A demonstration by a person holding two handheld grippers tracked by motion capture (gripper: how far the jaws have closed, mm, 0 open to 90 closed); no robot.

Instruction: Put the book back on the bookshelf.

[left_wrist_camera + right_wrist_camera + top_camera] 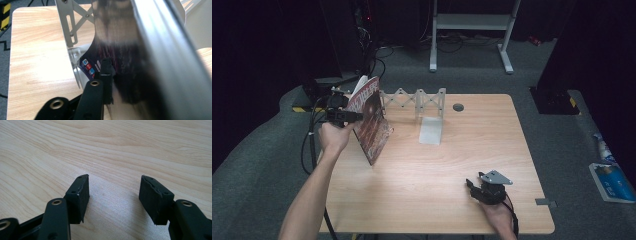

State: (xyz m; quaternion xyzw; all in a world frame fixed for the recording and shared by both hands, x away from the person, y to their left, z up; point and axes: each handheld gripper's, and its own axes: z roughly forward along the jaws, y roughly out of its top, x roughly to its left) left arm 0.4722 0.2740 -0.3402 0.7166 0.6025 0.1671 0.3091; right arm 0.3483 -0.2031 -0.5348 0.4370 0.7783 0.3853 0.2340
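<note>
Magazine (pixel 371 120) in the left gripper (pixel 343 115) stands tilted on its lower corner at the left end of the bench (pixel 472 150), just in front of the folding rack (pixel 414 102), and we judge we hold it upright like this so it can slide between the rack's dividers. Our left jaws are pinched narrow on its upper edge; in the left gripper view the glossy cover (pixel 130 50) sits against one pad. The right gripper (pixel 484 191) rests idle near the front right corner, jaws wide and holding nothing, bare wood between them (pixel 113 192). We see red lettering on the cover and small coloured logos (pixel 88 67), too blurred to read.
</note>
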